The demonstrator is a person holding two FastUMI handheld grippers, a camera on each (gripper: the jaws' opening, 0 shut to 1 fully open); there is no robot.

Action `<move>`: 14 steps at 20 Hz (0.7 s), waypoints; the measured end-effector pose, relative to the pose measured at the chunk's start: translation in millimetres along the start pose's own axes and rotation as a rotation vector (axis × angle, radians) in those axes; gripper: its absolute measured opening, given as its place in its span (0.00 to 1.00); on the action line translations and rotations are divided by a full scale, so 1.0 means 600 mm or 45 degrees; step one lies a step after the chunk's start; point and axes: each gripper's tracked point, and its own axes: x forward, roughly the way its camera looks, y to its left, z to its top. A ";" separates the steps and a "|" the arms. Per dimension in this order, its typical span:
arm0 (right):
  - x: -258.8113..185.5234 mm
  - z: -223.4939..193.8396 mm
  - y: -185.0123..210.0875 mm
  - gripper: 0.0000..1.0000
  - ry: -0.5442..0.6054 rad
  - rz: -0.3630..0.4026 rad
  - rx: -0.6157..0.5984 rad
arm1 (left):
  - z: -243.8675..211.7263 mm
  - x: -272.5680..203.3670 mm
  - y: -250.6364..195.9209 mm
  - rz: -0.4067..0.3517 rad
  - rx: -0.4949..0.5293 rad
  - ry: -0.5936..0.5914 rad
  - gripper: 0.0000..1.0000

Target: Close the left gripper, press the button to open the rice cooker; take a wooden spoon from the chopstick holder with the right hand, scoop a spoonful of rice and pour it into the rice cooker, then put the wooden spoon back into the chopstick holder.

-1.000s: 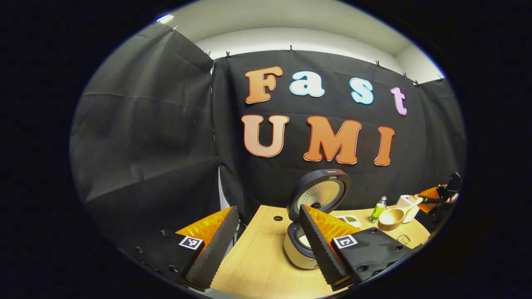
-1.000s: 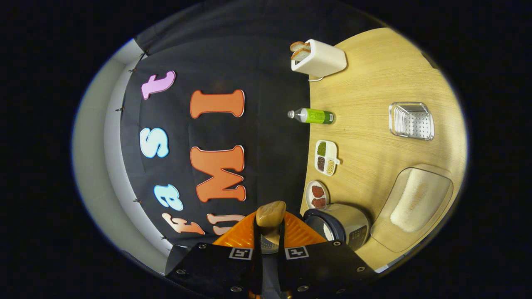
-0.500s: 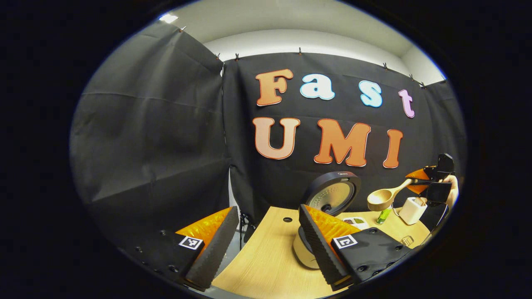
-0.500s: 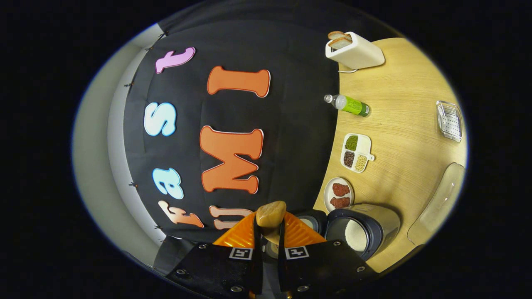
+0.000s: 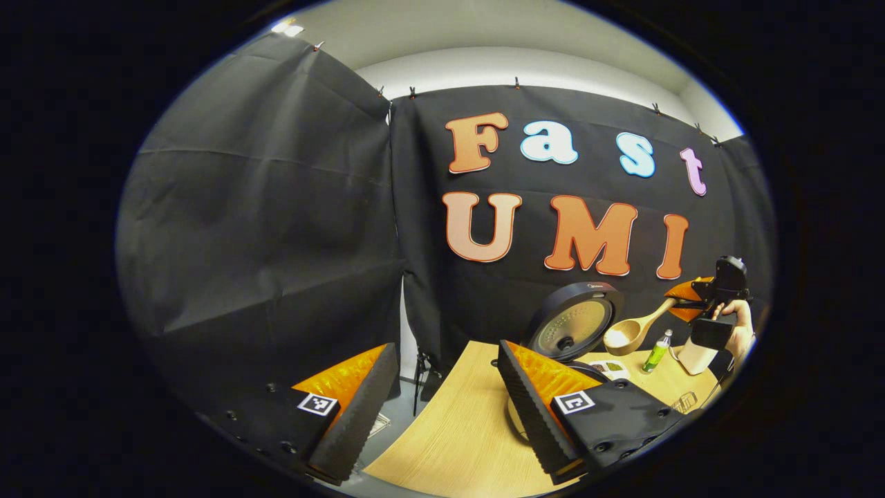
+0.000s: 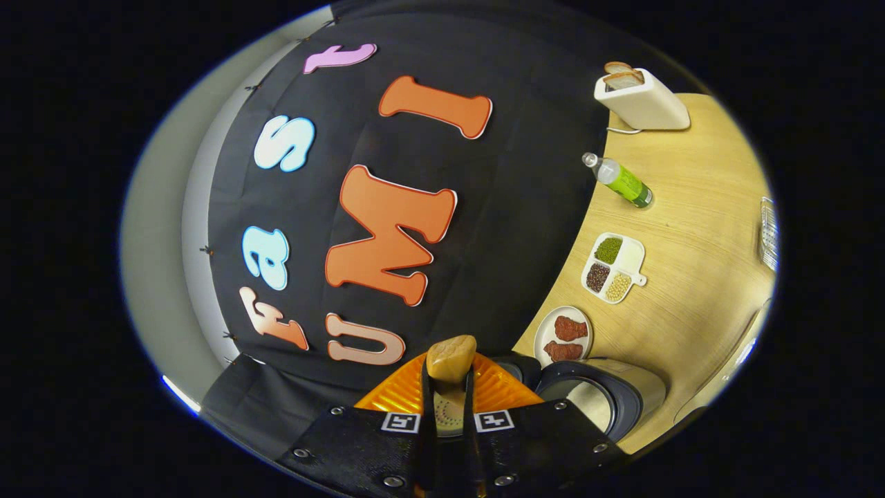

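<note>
At three o'clock in our left gripper view, right claw clamping wooden spoon beside open rice cooker, our left claw gaping empty.

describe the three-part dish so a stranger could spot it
On the wooden table, along the black cloth wall, it lies between the green bottle and the round plate. The white three-part dish alone has compartments: green, dark and pale grains.

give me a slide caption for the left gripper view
Open left gripper idles while the right gripper lifts the wooden spoon beside the open rice cooker.
</note>
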 end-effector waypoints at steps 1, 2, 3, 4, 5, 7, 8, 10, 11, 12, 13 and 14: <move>0.004 -0.002 0.002 0.14 -0.004 0.004 -0.038 | -0.002 0.001 0.003 0.004 0.000 0.002 0.95; 0.006 -0.003 0.005 0.14 -0.011 0.001 -0.073 | -0.004 0.003 0.005 0.009 0.001 0.005 0.95; 0.008 -0.003 0.006 0.14 -0.013 0.002 -0.100 | -0.007 0.002 0.009 0.013 0.002 0.009 0.95; 0.010 -0.003 0.010 0.14 -0.016 0.001 -0.122 | -0.007 0.004 0.011 0.016 0.000 0.012 0.95; 0.012 -0.005 0.011 0.14 -0.018 0.002 -0.135 | -0.008 0.005 0.013 0.018 -0.002 0.012 0.95; 0.015 -0.009 0.013 0.14 -0.015 0.004 -0.171 | -0.008 0.008 0.013 0.019 -0.002 0.011 0.95; 0.017 -0.012 0.012 0.14 -0.013 0.001 -0.193 | -0.008 0.009 0.013 0.018 -0.002 0.012 0.95; 0.017 -0.018 0.008 0.14 -0.008 -0.008 -0.237 | -0.008 0.010 0.013 0.015 -0.004 0.010 0.95; 0.018 -0.019 0.006 0.14 -0.007 -0.009 -0.255 | -0.005 0.010 0.011 0.014 -0.004 0.008 0.95; 0.019 -0.022 0.008 0.14 -0.009 -0.008 -0.274 | -0.005 0.010 0.010 0.013 -0.003 0.006 0.95; 0.021 -0.023 0.010 0.14 -0.011 -0.008 -0.299 | -0.005 0.010 0.010 0.011 -0.002 0.006 0.95; 0.020 -0.027 0.009 0.14 -0.013 -0.007 -0.331 | -0.006 0.011 0.008 0.009 -0.001 0.005 0.95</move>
